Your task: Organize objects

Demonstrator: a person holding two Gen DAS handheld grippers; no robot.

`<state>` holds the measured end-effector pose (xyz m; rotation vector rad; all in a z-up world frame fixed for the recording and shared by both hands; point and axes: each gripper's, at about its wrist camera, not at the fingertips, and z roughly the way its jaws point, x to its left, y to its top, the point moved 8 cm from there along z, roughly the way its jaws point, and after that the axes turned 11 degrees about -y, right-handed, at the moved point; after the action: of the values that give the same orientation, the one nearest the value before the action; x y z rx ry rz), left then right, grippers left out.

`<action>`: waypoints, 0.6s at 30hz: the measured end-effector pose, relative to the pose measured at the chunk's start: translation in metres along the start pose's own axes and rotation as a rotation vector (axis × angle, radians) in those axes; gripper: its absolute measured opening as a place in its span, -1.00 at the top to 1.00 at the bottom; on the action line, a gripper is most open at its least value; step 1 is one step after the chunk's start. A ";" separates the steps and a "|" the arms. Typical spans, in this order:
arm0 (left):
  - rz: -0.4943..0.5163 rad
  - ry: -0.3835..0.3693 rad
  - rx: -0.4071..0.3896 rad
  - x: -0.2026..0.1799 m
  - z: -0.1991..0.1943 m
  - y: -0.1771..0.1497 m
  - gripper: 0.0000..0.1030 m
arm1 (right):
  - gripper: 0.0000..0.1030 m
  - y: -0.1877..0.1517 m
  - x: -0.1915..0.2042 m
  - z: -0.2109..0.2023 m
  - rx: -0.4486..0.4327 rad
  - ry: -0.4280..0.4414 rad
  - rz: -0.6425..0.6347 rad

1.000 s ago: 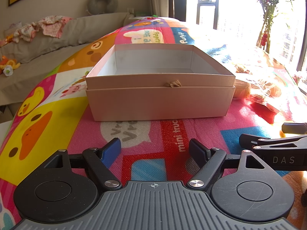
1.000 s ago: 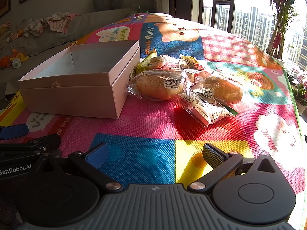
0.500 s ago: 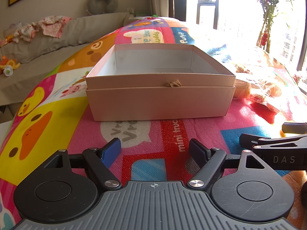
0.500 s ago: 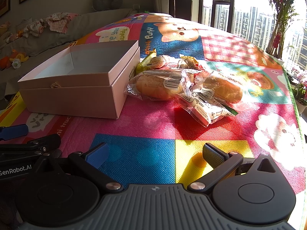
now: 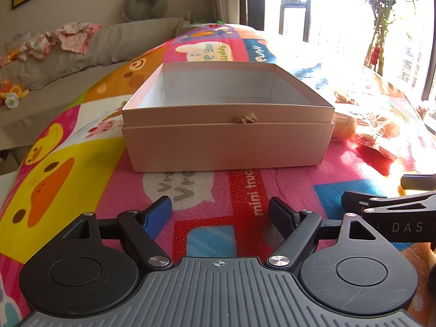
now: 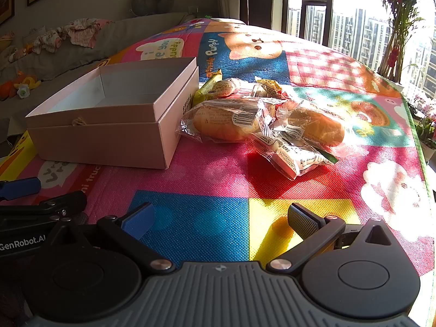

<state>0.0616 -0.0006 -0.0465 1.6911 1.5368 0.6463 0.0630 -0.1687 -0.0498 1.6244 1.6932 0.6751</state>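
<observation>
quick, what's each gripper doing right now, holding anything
Left gripper: open, holding nothing, low over the mat facing the box.
Right gripper: open, holding nothing, short of the bread packets.

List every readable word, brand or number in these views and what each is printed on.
"DAS": right hand-held gripper.
"GenRobot.AI": left hand-held gripper.
"mini truc", cut off: play mat.
"Puppy": play mat, blue square.
"633": bread wrapper.
Other wrapper print: too small to read.
</observation>
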 end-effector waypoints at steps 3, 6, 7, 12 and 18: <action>0.000 0.000 0.000 0.000 0.000 0.000 -0.63 | -1.00 0.001 -0.001 -0.002 0.029 0.018 -0.020; 0.000 0.000 0.000 0.000 0.000 0.000 -0.63 | -1.00 -0.001 0.000 -0.004 0.044 0.024 -0.033; 0.000 0.000 0.000 0.000 0.000 0.000 -0.63 | -1.00 -0.001 0.000 -0.005 0.049 0.023 -0.034; -0.003 -0.002 -0.001 0.000 0.000 0.000 -0.63 | -1.00 0.000 0.001 -0.004 0.076 0.013 -0.038; -0.028 -0.026 0.014 0.005 -0.006 0.004 -0.56 | -1.00 0.002 0.001 -0.003 0.092 0.024 -0.052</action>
<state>0.0608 0.0056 -0.0403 1.6797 1.5471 0.5976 0.0613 -0.1676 -0.0464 1.6346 1.8019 0.6011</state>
